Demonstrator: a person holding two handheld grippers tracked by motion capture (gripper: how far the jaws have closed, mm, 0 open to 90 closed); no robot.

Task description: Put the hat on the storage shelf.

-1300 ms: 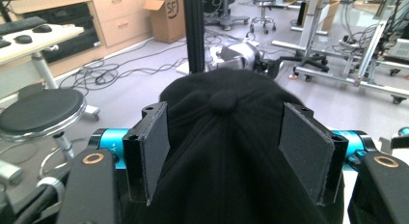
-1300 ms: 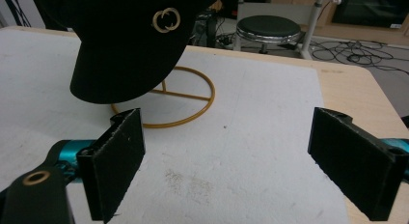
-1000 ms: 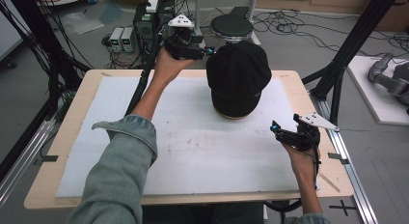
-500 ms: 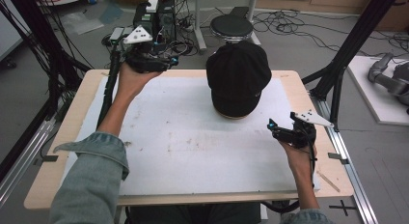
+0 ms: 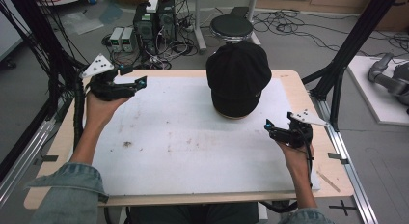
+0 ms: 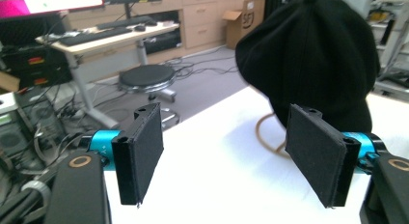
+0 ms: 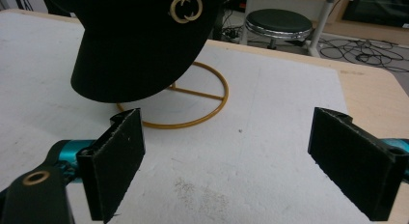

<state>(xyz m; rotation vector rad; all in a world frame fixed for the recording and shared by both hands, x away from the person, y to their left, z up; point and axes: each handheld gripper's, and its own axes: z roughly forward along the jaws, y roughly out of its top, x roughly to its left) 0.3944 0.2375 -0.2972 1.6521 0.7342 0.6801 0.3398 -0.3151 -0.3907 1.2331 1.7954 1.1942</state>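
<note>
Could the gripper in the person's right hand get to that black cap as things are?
Probably yes. The right gripper has its jaws open and pointed toward the black cap, which sits on a gold wire stand. Bare white mat lies between them.

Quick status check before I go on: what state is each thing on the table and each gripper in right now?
black cap: sitting on its stand, brim toward the person, untouched.
gold wire stand: upright on the white mat, ring base flat.
left gripper: open, jaws just been opening, nothing between them, apart from the cap.
right gripper: open, empty, near the cap's brim, not touching.
white mat: flat, lightly stained.
</note>
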